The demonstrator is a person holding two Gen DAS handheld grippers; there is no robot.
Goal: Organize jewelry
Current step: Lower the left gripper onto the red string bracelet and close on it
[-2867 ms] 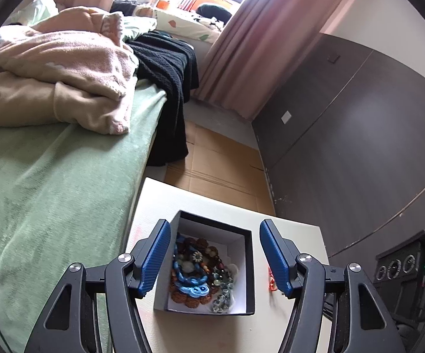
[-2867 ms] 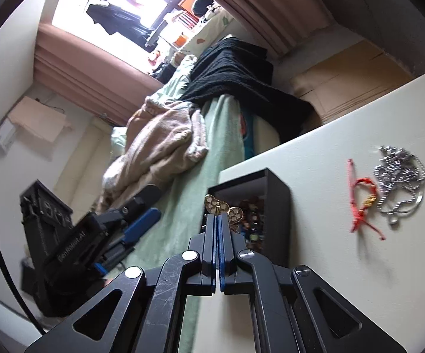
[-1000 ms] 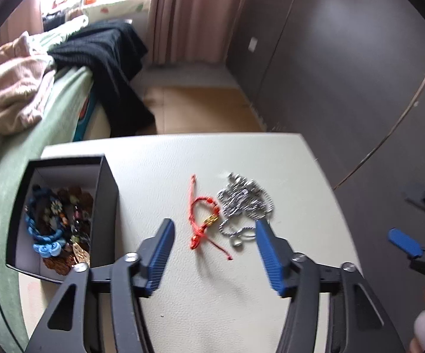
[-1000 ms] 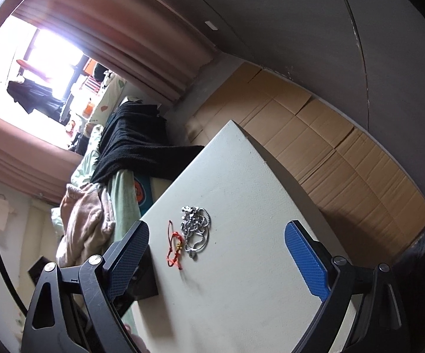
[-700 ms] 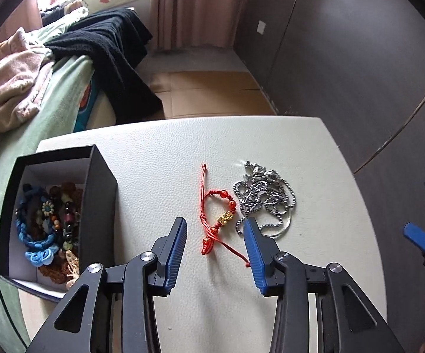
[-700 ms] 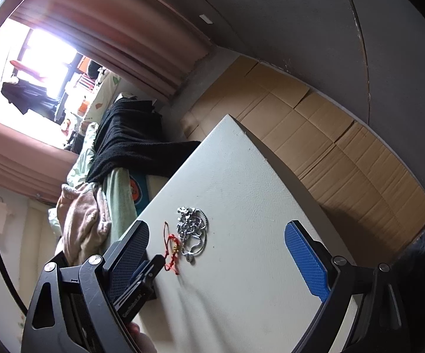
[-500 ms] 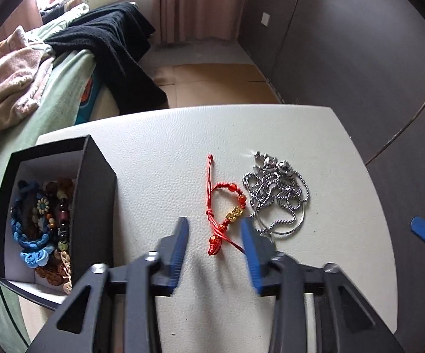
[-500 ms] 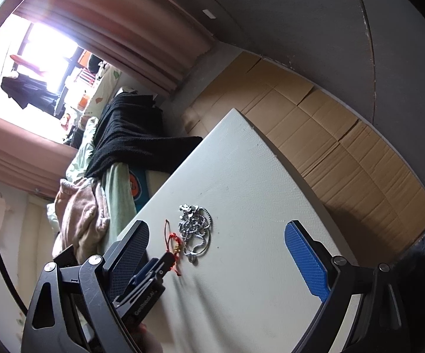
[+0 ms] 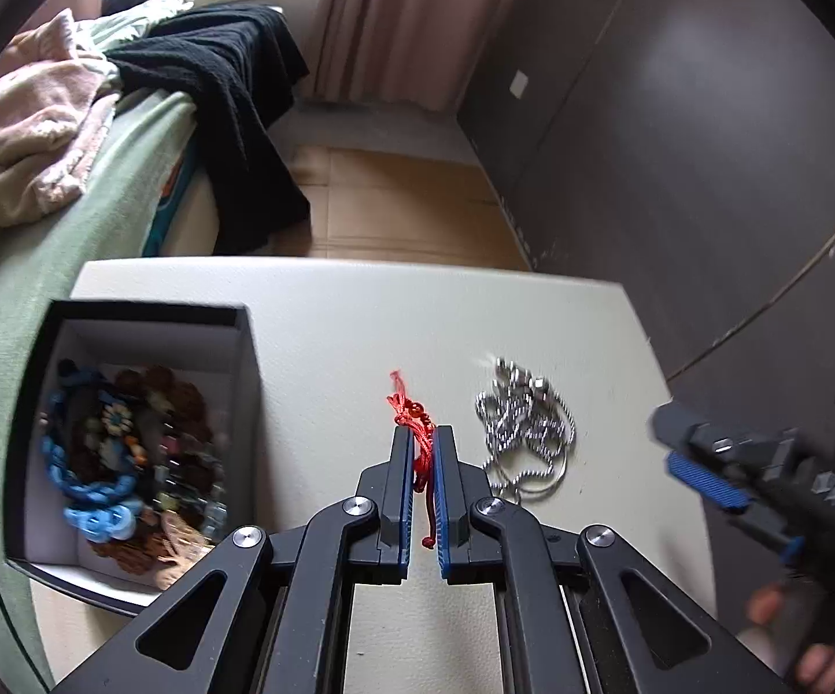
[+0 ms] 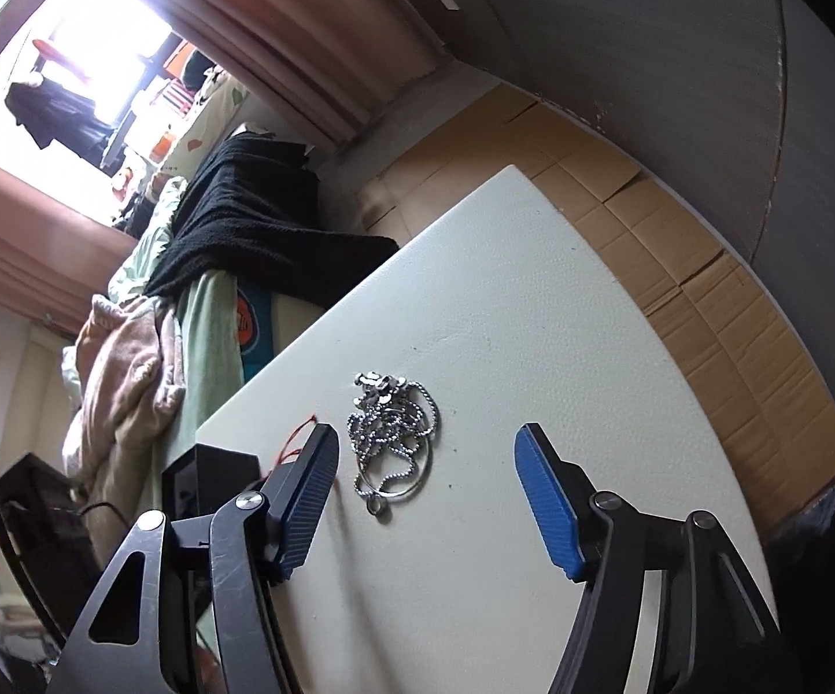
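My left gripper (image 9: 423, 442) has its jaws pinched on the red string bracelet with beads (image 9: 412, 413), mid white worktop (image 9: 331, 312) — next I lift it into the black box (image 9: 244, 405). My right gripper (image 10: 426, 462) is wide open, holding nothing — above the silver ball chain (image 10: 391, 422).

Red cord bracelet (image 9: 412, 413) pinched between closed left gripper (image 9: 423, 445) pads, tail dangling; tangled silver bead chain (image 9: 524, 431) heaped just beside it on the tabletop (image 9: 331, 347); black box (image 9: 244, 381) crammed with beaded bracelets (image 9: 122, 462).
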